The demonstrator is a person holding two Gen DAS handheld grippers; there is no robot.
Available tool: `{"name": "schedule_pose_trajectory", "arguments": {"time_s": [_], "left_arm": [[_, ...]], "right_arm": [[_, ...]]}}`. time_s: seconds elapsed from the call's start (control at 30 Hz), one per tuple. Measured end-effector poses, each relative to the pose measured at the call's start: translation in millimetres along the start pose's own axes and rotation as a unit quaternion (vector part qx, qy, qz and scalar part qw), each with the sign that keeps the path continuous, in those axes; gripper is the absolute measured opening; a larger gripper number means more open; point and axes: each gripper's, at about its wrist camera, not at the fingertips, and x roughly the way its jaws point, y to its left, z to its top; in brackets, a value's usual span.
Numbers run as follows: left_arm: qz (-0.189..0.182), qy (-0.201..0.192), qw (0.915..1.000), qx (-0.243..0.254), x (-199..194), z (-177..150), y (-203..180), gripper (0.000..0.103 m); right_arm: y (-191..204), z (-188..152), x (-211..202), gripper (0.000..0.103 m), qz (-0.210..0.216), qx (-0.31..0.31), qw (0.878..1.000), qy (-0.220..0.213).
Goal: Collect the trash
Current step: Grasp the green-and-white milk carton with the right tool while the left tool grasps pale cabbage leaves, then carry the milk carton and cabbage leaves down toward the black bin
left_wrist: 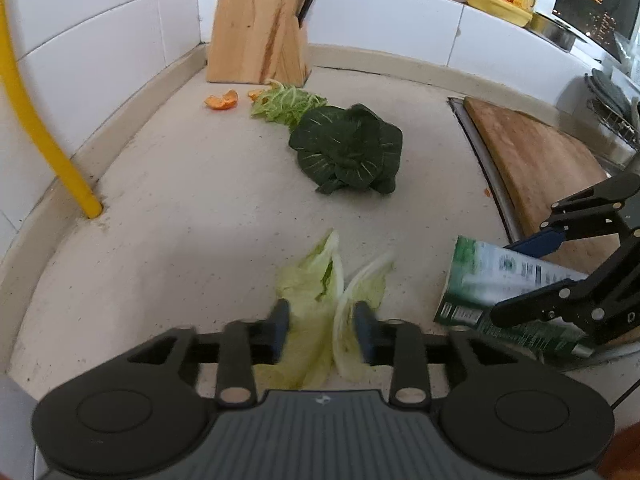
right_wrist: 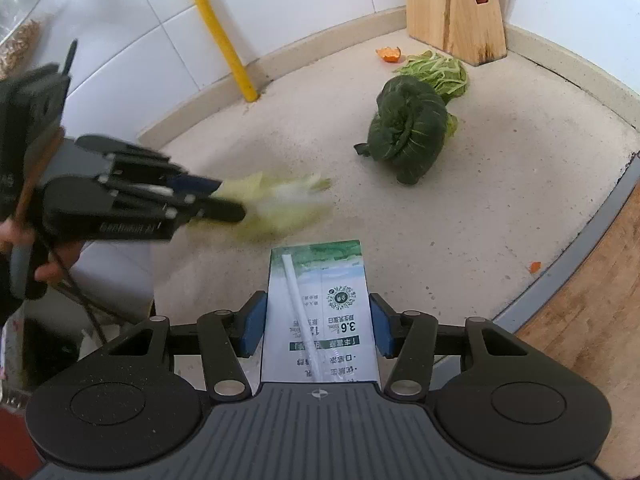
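One speckled counter [left_wrist: 180, 208], white tiled wall [left_wrist: 120, 12].

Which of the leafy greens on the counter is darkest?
The dark green bunch mid-counter; the shredded leaves behind it and the cabbage leaves are pale.

The left claw [left_wrist: 322, 330] points steeply down at the worktop [left_wrist: 180, 200], its blue pads set either side of pale leaves [left_wrist: 316, 280]; whether they press is unclear. A hand [right_wrist: 24, 248] holds its grip. The right claw [right_wrist: 316, 326], tilted down alike, has its pads against a carton's [right_wrist: 320, 320] sides, holding it.
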Motion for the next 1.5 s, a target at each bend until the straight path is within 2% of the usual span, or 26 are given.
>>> {"name": "schedule_pose_trajectory", "arguments": {"time_s": [0.07, 0.1, 0.13, 0.23, 0.33, 0.4, 0.43, 0.5, 0.53, 0.57, 0.63, 0.77, 0.9, 1.2, 1.3, 1.43, 1.5], "left_arm": [[0.001, -0.015, 0.9997, 0.017, -2.0, 1.5, -4.9, 0.054], [0.007, -0.020, 0.9993, 0.033, -1.6, 2.0, -9.0, 0.059], [0.014, -0.024, 0.9985, 0.048, -0.8, 2.0, -13.1, 0.065], [0.033, -0.017, 0.9955, 0.087, 8.5, 2.1, -21.9, 0.067], [0.037, -0.003, 0.9951, 0.092, 20.7, 1.3, -24.6, 0.067], [0.040, 0.005, 0.9960, 0.080, 27.9, -0.8, -23.1, 0.061], [0.040, 0.010, 0.9965, 0.072, 30.3, -1.8, -21.8, 0.047], [0.035, 0.013, 0.9980, 0.050, 30.1, -2.9, -18.5, 0.037], [0.035, 0.011, 0.9983, 0.045, 28.4, -3.4, -18.2, 0.027], [0.039, 0.009, 0.9982, 0.044, 25.8, -3.9, -19.4, 0.018], [0.039, 0.006, 0.9985, 0.039, 20.0, -4.4, -20.1, 0.013], [0.029, -0.009, 0.9993, 0.024, 6.0, -7.7, -22.2, 0.011], [0.026, -0.020, 0.9994, 0.009, -5.4, -12.3, -21.8, 0.010], [0.046, -0.030, 0.9984, -0.016, -21.1, -29.5, -15.5, 0.010], [0.051, -0.021, 0.9985, -0.004, -13.5, -33.3, -17.7, 0.013], [0.060, -0.020, 0.9979, 0.013, -7.0, -33.4, -16.1, 0.038], [0.066, -0.019, 0.9974, 0.023, -4.2, -32.8, -15.8, 0.043]], "right_arm": [[3.1, 1.7, -1.0, 0.070, -0.005, -0.005, 1.000, -0.007], [4.3, 2.5, -1.2, 0.080, -0.007, -0.012, 1.000, -0.009], [6.2, 3.2, -1.7, 0.084, -0.010, -0.022, 1.000, -0.010], [9.6, 4.3, -1.3, 0.084, -0.017, -0.034, 0.999, -0.008], [11.0, 2.6, 1.5, 0.084, -0.021, -0.040, 0.999, -0.002], [12.9, 0.3, 5.3, 0.084, -0.024, -0.044, 0.999, 0.004], [13.7, -1.1, 7.3, 0.082, -0.028, -0.048, 0.998, 0.006], [14.0, -2.8, 10.4, 0.074, -0.038, -0.049, 0.998, 0.009], [12.8, -3.3, 12.4, 0.065, -0.040, -0.043, 0.998, 0.016], [10.9, -3.3, 13.7, 0.064, -0.036, -0.033, 0.999, 0.019], [12.1, -4.0, 12.3, 0.062, -0.040, -0.031, 0.999, 0.017], [13.1, -3.6, 6.0, 0.061, -0.018, -0.011, 1.000, 0.012], [18.1, -2.4, -0.2, 0.061, -0.023, -0.009, 1.000, -0.003], [25.1, -4.2, -10.5, 0.061, -0.032, -0.002, 0.999, -0.029], [25.8, -5.3, -1.3, 0.061, -0.033, 0.004, 0.999, -0.026], [29.2, -7.6, 10.0, 0.061, -0.038, 0.002, 0.999, -0.020], [29.3, -8.5, 14.0, 0.061, -0.042, 0.003, 0.999, -0.017]]}}
